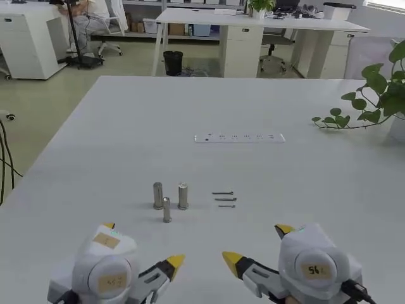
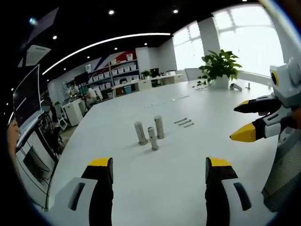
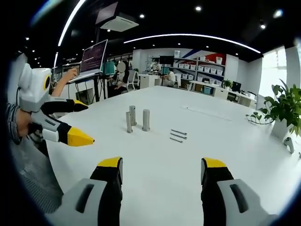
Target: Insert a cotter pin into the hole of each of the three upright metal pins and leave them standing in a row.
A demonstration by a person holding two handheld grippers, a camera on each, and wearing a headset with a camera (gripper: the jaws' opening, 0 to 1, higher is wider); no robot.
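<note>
A wide white tabletop [image 1: 304,183] carries everything. At its far right edge a leafy green plant [image 1: 380,95] trails a stem onto the surface.

The left claw [image 1: 142,242] and the right claw [image 1: 257,244] are held over the near part of the tabletop, side by side and apart, their yellow tips angled in towards each other. Both are spread open with nothing between the jaws. In each gripper view the two yellow-tipped jaws stand wide apart over bare white surface, and the other claw reaches in from the side.

A flat white power strip [image 1: 239,138] lies across the middle of the tabletop, well beyond the work.

The three metal pins [image 1: 183,196] stand upright in a tight cluster ahead of the claws, nearer the left one. Two stand side by side at the back, the third just in front of the gap between them, so they form a triangle and not a row.

The three cotter pins [image 1: 225,199] lie flat just to the right of that cluster, parallel to one another, one behind the next, clear of the metal pins and of both claws.
</note>
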